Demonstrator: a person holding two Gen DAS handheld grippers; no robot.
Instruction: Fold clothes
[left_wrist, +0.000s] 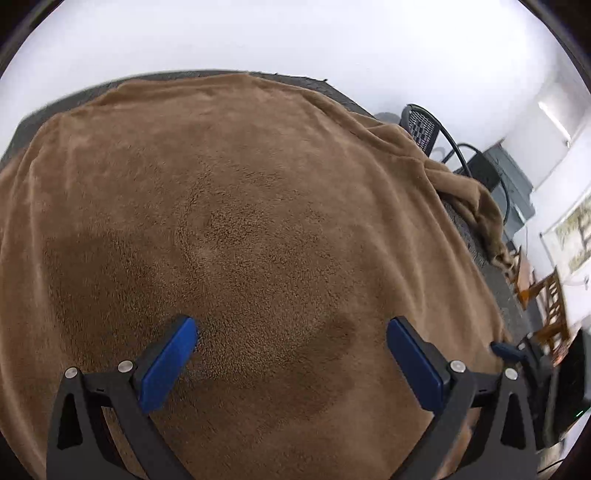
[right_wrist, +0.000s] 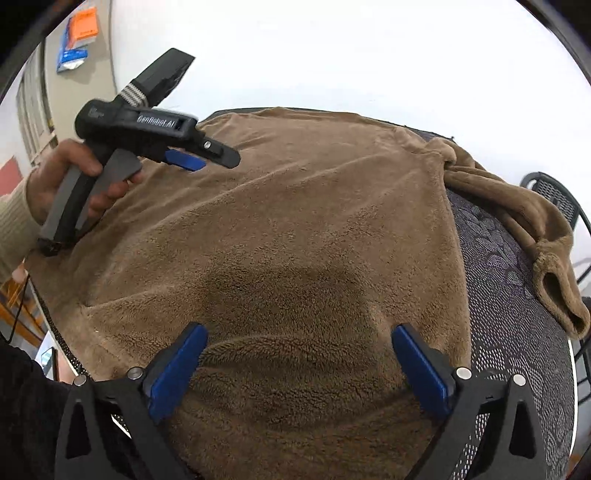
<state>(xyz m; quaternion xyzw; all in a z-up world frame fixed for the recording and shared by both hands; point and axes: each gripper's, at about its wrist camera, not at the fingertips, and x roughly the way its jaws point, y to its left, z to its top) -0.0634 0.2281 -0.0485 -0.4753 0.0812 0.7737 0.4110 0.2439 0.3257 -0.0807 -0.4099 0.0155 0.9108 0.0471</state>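
A brown fleece garment (left_wrist: 240, 206) (right_wrist: 295, 229) lies spread flat over a dark patterned table (right_wrist: 513, 325). One sleeve (right_wrist: 532, 218) trails off to the right, bunched, its open cuff (right_wrist: 557, 291) near the table's edge. My left gripper (left_wrist: 291, 328) hovers open over the smooth middle of the fabric, nothing between its blue pads (left_wrist: 166, 365). My right gripper (right_wrist: 299, 332) stands open just above the near hem, where a low ridge of fleece rises between its fingers without touching the pads. In the right wrist view a hand (right_wrist: 70, 177) holds the left gripper (right_wrist: 214, 160) over the garment's far left part.
A black mesh chair (left_wrist: 421, 125) (right_wrist: 554, 195) stands behind the table on the right. Wooden chairs (left_wrist: 550, 306) and a dark cabinet (left_wrist: 509, 184) are farther right. A white wall backs the table. The table's bare strip (left_wrist: 506, 291) runs along the right.
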